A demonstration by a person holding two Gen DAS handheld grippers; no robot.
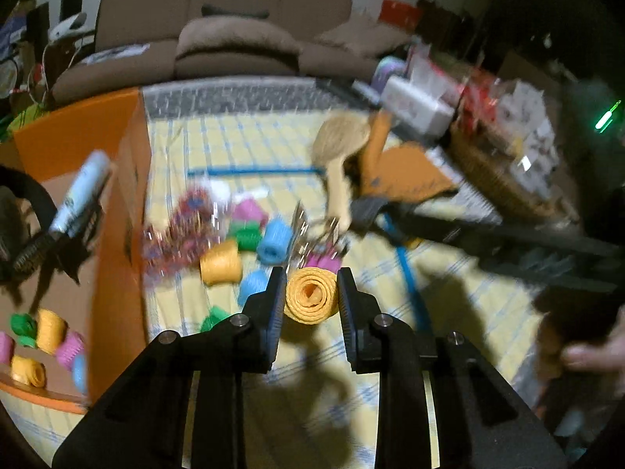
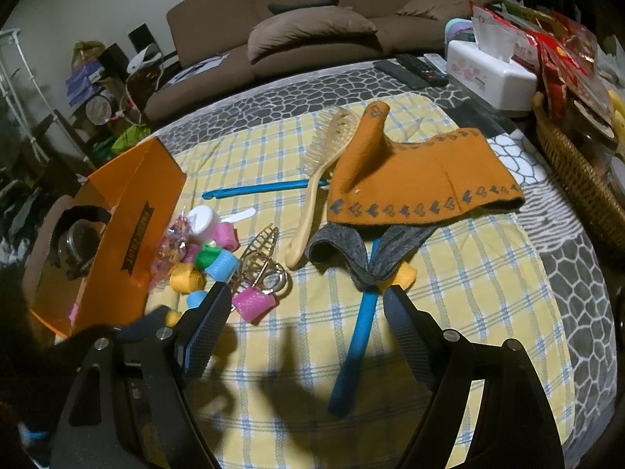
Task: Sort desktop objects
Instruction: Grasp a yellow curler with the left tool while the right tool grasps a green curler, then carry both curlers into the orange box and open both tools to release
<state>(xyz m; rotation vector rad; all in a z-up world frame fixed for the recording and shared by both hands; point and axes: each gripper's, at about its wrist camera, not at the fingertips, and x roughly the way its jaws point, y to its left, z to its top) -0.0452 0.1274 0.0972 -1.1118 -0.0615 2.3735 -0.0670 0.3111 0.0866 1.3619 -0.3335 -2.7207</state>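
My left gripper (image 1: 311, 291) is shut on a yellow hair roller (image 1: 311, 298) and holds it above the checked cloth. More rollers lie in a pile on the cloth (image 1: 250, 248), which also shows in the right wrist view (image 2: 207, 258). Several rollers (image 1: 43, 346) lie inside the orange box (image 1: 117, 234). My right gripper (image 2: 304, 305) is open and empty above a blue stick (image 2: 353, 346). A pink roller (image 2: 256, 303) and a gold hair claw (image 2: 259, 262) lie just left of it.
A wooden hairbrush (image 2: 318, 168), an orange felt cloth (image 2: 414, 179), a grey felt piece (image 2: 351, 246) and a second blue stick (image 2: 258, 189) lie on the cloth. A wicker basket (image 2: 578, 179), tissue box (image 2: 492, 74) and remotes (image 2: 410, 68) stand at the right. A sofa stands behind.
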